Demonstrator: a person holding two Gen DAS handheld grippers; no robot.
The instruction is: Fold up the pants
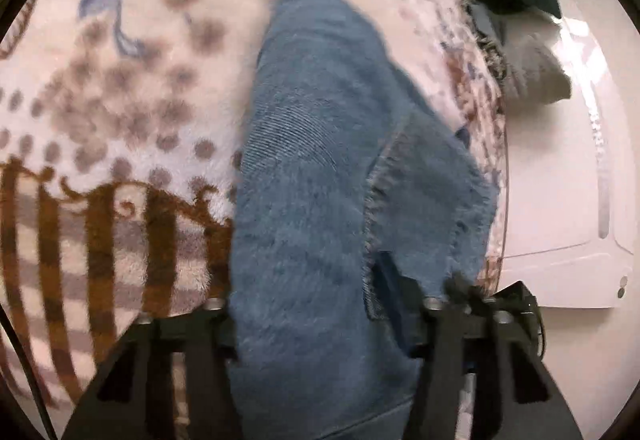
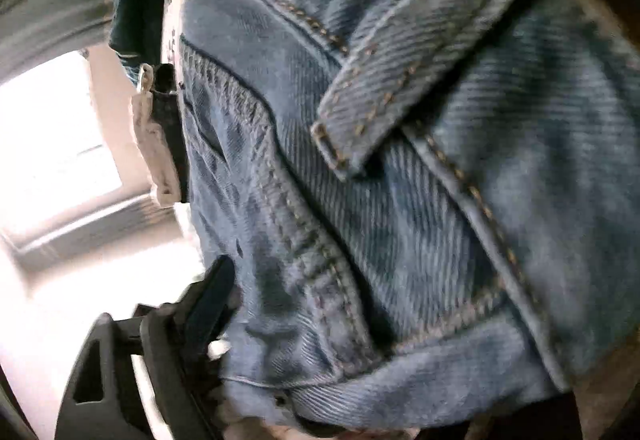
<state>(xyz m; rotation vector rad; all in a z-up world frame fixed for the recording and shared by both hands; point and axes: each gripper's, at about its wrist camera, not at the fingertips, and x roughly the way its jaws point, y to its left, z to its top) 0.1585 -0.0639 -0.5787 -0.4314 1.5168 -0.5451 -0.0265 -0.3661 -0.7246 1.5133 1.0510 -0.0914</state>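
A fold of blue jeans [image 1: 320,200] was seen between the jaws of the left gripper [image 1: 324,304], apparently clamped, the leg trailing away over a patterned fleece blanket [image 1: 120,100]. The right gripper [image 2: 208,304] was pressed against the waistband, by a belt loop [image 2: 384,96]; its hold could not be told. A fold appeared underway; next, both ends likely needed carrying together.

right tongs [image 2: 248,320] — one finger behind jeans [image 2: 380,180]; left tips hidden — blurred
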